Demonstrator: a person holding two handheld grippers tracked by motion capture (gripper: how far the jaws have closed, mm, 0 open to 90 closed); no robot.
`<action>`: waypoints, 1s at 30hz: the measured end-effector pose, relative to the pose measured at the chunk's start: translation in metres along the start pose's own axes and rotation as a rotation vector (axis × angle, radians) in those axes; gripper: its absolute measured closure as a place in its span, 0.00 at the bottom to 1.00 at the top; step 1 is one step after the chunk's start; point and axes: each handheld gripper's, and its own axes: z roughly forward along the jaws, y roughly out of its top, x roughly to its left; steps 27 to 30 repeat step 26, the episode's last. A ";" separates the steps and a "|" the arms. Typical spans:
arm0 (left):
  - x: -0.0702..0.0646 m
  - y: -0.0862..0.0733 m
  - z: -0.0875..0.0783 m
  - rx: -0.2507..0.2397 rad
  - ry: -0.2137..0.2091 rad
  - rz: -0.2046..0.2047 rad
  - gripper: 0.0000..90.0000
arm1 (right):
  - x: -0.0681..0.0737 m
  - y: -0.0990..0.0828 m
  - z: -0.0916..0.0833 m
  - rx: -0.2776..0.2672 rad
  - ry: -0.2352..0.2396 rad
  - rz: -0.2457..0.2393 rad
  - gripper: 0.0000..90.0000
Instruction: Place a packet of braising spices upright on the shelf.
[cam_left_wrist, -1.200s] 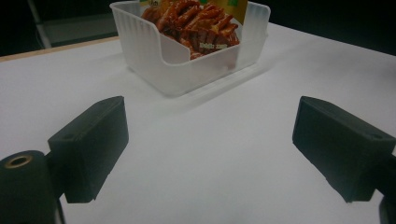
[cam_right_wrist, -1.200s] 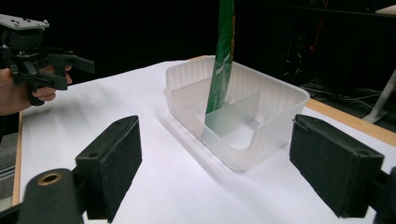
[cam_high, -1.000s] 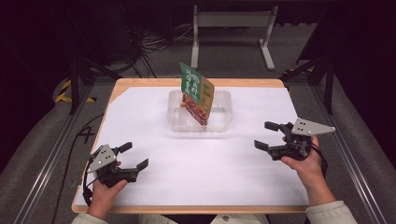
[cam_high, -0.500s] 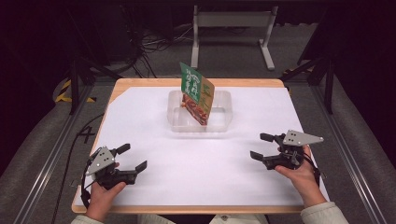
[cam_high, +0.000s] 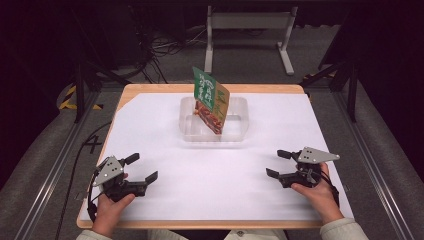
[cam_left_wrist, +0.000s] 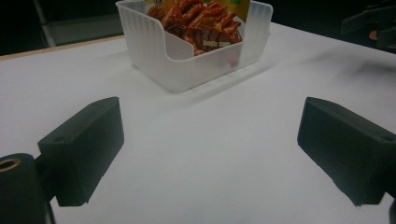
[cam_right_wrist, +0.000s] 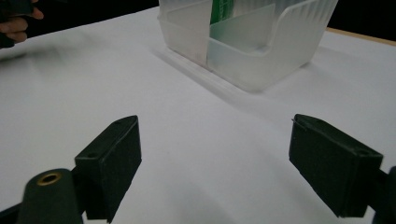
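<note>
Two empty grippers, left (cam_high: 141, 168) and right (cam_high: 275, 163), jaws spread wide, have drawn back to the table's (cam_high: 150, 90) near edge, the right one farthest; the snack packet (cam_high: 210, 99) stands upright in the clear plastic bin (cam_high: 239, 120), apparently placed.

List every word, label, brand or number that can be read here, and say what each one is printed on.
Snack packet standing in the clear plastic bin: white print on its green top, too small to read.
Same packet, left gripper view: a short pale line low on the picture of the food, too blurred to read.
Floor left of the table: a dark mark that looks like "4".
Left gripper and right gripper: no text.
</note>
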 end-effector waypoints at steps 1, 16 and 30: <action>0.000 0.000 0.000 -0.001 0.000 -0.001 0.09 | 0.000 -0.002 0.001 0.004 0.001 0.003 0.19; 0.001 -0.002 0.007 0.042 0.016 0.023 0.11 | 0.000 -0.015 0.007 0.030 -0.014 0.005 0.18; 0.002 -0.001 0.013 0.045 0.023 0.028 0.09 | 0.002 -0.016 0.001 -0.007 -0.025 0.008 0.19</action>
